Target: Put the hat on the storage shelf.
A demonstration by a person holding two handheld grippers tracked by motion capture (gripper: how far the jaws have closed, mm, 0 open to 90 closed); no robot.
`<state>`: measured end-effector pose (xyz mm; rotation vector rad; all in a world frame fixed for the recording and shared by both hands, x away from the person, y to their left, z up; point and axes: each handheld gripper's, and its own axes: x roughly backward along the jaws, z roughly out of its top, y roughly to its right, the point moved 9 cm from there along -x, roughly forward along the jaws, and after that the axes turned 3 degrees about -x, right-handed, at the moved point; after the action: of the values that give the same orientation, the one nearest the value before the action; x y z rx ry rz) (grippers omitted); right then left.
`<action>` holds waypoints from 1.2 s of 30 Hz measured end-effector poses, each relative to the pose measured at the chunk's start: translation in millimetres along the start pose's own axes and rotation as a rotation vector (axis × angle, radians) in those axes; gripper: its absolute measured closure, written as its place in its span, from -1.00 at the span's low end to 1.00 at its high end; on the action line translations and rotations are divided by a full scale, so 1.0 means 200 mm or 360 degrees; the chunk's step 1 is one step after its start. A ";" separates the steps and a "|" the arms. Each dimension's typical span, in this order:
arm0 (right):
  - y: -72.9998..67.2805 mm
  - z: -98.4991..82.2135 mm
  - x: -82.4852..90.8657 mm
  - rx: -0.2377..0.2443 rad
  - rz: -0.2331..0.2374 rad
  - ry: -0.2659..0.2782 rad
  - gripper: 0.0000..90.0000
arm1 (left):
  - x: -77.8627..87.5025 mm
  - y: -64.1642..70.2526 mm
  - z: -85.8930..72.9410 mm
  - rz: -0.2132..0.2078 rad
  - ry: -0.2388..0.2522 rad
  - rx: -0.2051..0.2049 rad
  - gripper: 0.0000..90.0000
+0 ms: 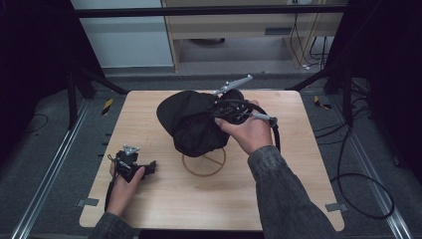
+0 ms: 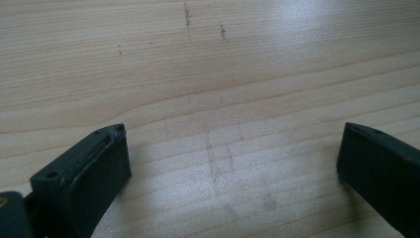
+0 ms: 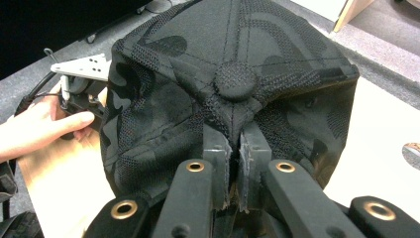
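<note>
black cap held up over the table by the right hand-held gripper

high view: the right hand-held gripper [image 1: 225,110] sits over the middle far part of the table [image 1: 298,164], gripped by the person's right hand [image 1: 249,132]. a black cap [image 1: 191,122] hangs from it, bunched and drooping, raised above a thin wire ring [image 1: 204,162] that lies flat on the table just below and near of the cap. the left hand-held gripper [image 1: 149,167] rests at the near left of the table in the left hand [image 1: 124,186], well apart from the cap, its jaws pointing right.

left gripper view: the left hand-held gripper [image 2: 233,163] has its two black jaws spread wide apart, with nothing between them but bare wood of the table [image 2: 223,74], marked by a few faint scuffs.

right gripper view: the right hand-held gripper [image 3: 236,163] has its jaws drawn almost together, pinching a fold of the cap [image 3: 163,99] just below the crown button [image 3: 235,80]. the camouflage-patterned fabric spreads out beyond the jaws. at the left, farther off, the left hand [image 3: 34,129] holds its own gripper near the table.
</note>
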<state>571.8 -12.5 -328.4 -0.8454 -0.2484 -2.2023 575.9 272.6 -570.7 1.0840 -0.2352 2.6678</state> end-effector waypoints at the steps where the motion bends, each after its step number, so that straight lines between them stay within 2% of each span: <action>1: 0.00 0.00 0.00 -0.0002 -0.0002 0.0000 0.88 | 0.00 0.00 0.00 0.0000 0.0000 0.0001 -1.00; 15: 0.02 0.02 0.01 -0.0019 -0.0007 0.0032 0.71 | 0.00 0.00 0.00 0.0000 -0.0001 0.0000 -1.00; 21: 0.03 0.03 0.01 -0.0035 -0.0022 0.0031 0.54 | 0.00 0.00 0.00 0.0000 0.0000 0.0000 -1.00; 24: 0.03 0.04 0.02 -0.0063 -0.0027 0.0046 0.35 | 0.00 0.00 0.00 -0.0001 -0.0001 0.0000 -1.00; 36: 0.05 0.05 0.08 -0.0107 -0.0045 0.0093 0.15 | 0.00 0.00 0.00 0.0000 0.0000 0.0001 -1.00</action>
<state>575.8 -25.6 -311.6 -0.8170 -0.1593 -2.2688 575.9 272.6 -570.7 1.0839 -0.2347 2.6681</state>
